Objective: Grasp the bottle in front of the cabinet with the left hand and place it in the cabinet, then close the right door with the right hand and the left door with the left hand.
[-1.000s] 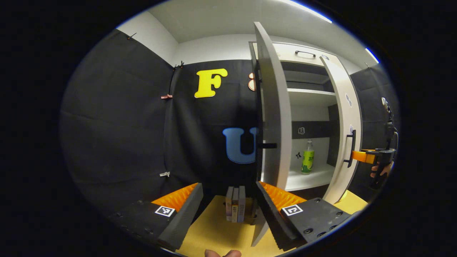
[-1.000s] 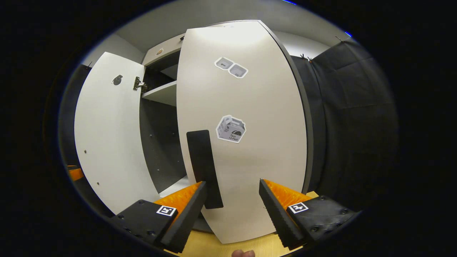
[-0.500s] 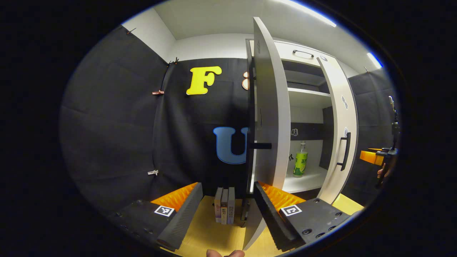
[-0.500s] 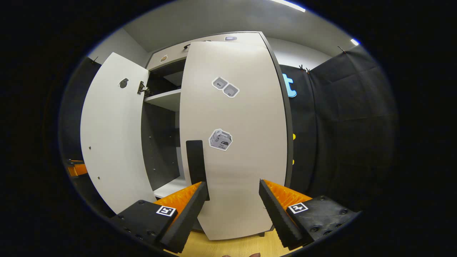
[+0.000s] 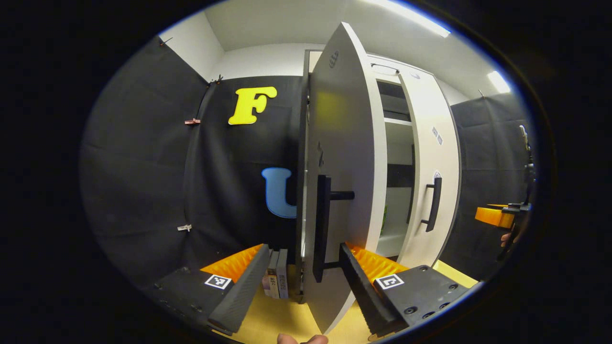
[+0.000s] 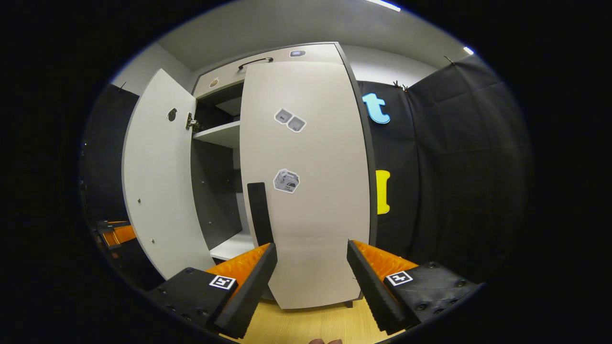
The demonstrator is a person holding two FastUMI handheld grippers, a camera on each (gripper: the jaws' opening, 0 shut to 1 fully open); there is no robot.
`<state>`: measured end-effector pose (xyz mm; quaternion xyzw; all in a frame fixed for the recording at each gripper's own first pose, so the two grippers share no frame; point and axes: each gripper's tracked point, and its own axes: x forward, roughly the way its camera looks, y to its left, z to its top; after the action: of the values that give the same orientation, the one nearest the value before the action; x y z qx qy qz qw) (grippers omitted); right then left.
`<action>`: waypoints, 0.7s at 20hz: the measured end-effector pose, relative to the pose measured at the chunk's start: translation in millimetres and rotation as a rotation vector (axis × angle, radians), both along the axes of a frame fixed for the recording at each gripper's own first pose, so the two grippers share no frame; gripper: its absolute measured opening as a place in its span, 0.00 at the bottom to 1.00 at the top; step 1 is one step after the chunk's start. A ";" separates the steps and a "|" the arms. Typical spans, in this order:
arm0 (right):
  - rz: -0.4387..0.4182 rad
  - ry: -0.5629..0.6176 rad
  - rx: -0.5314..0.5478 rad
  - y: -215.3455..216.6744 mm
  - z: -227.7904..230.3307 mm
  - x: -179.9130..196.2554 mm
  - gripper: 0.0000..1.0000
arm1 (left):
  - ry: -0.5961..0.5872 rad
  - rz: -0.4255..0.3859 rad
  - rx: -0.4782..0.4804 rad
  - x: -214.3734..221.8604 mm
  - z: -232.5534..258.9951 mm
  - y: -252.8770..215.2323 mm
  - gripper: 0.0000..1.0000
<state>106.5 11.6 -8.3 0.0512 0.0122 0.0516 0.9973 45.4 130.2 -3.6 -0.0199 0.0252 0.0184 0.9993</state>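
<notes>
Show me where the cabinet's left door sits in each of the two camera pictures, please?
Left gripper view: the left door stands in the centre, outer face and black handle toward the camera.
Right gripper view: the left door is at the left, open, its inner face showing.
Shared landmark: the right door with two small stickers, right of centre in the left gripper view, central in the right one.

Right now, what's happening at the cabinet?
A person is shutting a tall cabinet with two handheld grippers. The right door looks closed or nearly so, and the right gripper faces it with jaws open, not gripping. The left gripper, jaws open, is at the left door, which stands partly open, near its handle. A sliver of the bottle shows inside.
</notes>
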 end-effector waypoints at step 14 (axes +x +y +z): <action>0.155 -0.046 0.002 5.6 10.6 -14.4 0.97 | 0.006 -0.073 -0.009 49.0 -0.2 -113.2 0.94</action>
<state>92.1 17.1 2.2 0.0499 -0.0066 0.1300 0.9902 94.4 17.0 -3.7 -0.0235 0.0290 -0.0182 0.9991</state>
